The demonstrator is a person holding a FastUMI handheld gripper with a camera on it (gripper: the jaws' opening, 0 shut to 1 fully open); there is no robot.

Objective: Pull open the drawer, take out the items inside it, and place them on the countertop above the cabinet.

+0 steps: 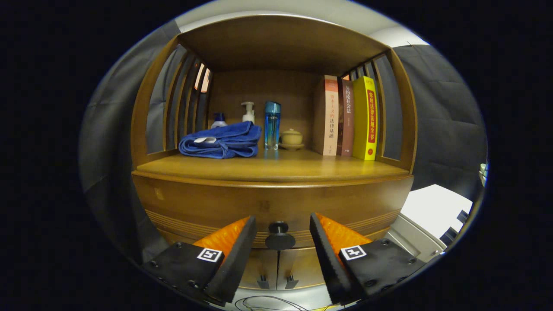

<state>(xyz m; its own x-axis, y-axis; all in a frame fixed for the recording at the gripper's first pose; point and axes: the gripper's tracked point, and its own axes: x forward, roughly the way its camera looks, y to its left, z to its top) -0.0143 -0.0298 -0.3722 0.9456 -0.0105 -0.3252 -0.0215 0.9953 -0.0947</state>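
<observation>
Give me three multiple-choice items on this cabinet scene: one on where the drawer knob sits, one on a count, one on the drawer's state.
1. The drawer knob sits:
A. between the gripper fingers
B. on the countertop
C. beside the towel

2. Upright books on the countertop:
A. one
B. three
C. five

3. The drawer is:
A. fully pulled out
B. removed
C. closed

Answers:
1 A, the knob shows in the gap between the open fingers, neither touching it.
2 B, three spines stand side by side right of the small lidded pot.
3 C, its front lies flush with the cabinet.
</observation>
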